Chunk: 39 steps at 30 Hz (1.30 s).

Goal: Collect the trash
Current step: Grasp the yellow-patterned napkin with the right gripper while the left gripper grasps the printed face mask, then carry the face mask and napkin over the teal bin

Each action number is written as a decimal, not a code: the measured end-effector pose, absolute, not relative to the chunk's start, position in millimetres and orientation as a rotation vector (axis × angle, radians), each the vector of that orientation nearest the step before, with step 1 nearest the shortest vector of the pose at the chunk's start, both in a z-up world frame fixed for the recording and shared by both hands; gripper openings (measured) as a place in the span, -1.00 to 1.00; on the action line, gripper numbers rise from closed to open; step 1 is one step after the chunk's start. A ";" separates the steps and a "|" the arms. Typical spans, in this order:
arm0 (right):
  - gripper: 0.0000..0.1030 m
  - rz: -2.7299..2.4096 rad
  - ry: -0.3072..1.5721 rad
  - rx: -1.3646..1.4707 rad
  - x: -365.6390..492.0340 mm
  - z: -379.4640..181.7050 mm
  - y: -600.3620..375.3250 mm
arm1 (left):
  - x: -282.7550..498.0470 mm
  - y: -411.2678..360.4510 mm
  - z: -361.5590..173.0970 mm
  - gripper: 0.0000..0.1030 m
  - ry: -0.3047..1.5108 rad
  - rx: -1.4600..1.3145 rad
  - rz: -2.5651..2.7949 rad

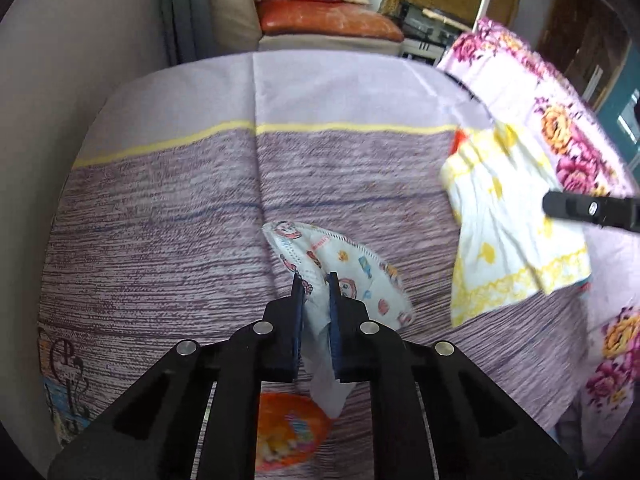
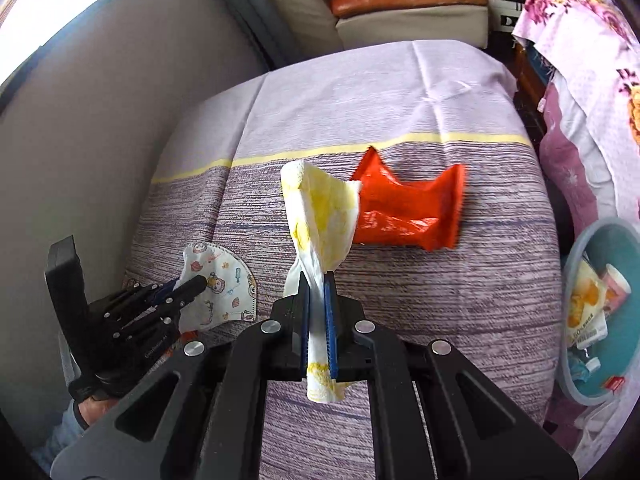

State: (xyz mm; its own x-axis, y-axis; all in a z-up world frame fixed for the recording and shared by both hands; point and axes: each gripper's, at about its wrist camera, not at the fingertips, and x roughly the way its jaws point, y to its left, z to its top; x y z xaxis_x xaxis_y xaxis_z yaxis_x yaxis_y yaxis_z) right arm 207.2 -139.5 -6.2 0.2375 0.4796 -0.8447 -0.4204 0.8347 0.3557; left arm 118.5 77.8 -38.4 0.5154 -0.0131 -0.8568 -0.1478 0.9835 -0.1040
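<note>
Orange wrapper mid-bedspread, edges apart

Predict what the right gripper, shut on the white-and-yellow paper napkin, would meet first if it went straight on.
The right gripper points down at the striped purple bedsheet, probably meeting it just short of the crumpled orange plastic wrapper; depth is unclear.

A lived-in room of a home, likely a bedroom or sitting room: a wide surface under a striped lilac bedsheet, a floral purple quilt heaped at one side, a cream sofa with an orange cushion beyond, and a teal basin of packaging scraps alongside.
</note>
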 end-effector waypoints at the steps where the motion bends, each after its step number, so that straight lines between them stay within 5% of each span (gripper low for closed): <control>1: -0.87 0.617 1.176 0.064 206.7 -5.9 -141.5 | 118.6 75.5 -34.3 -0.78 1.019 -0.179 0.079; 25: -0.87 0.535 1.043 0.278 202.9 26.2 -263.4 | 132.9 -10.8 34.3 -0.78 0.915 -0.204 -0.089; 39: -0.87 0.346 0.964 0.350 207.0 40.8 -369.4 | 182.7 -120.1 31.6 -0.78 0.935 -0.131 -0.302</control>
